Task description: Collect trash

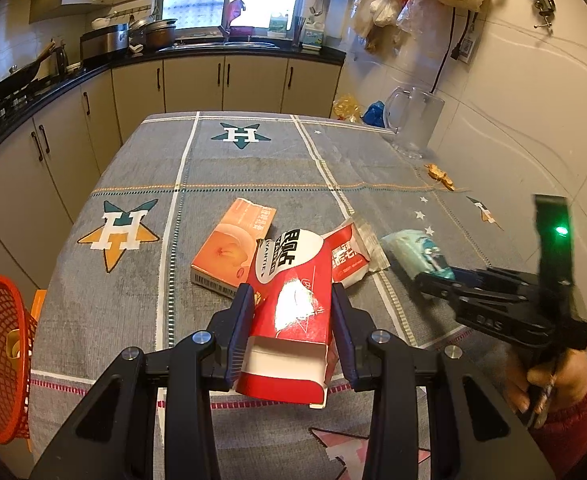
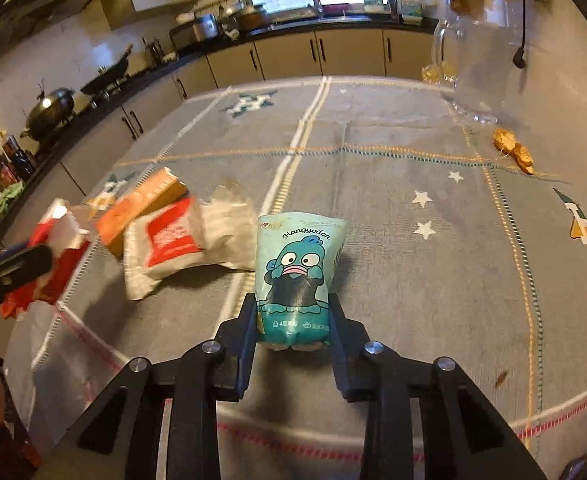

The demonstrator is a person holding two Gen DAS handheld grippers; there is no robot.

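Observation:
My left gripper [image 1: 291, 298] is shut on a red and white carton [image 1: 293, 276], held up above the grey tablecloth [image 1: 253, 176]. An orange box [image 1: 229, 248] and a torn red-and-white wrapper [image 1: 351, 256] lie just beyond it. My right gripper [image 2: 292, 306] is shut on the near end of a teal packet with a cartoon fish [image 2: 297, 264], which rests on the cloth. In the left wrist view, that gripper [image 1: 433, 280] and its packet [image 1: 417, 250] sit at the right, with a hand in a red sleeve [image 1: 553, 384] behind them. In the right wrist view, the wrapper [image 2: 173, 240] lies left of the packet.
An orange-red mesh basket [image 1: 1, 356] hangs beside the table's left edge. A clear glass mug [image 1: 413, 124] stands at the far right by the wall, with brown peel scraps [image 1: 439, 176] in front of it. Kitchen counters and cabinets run behind and to the left.

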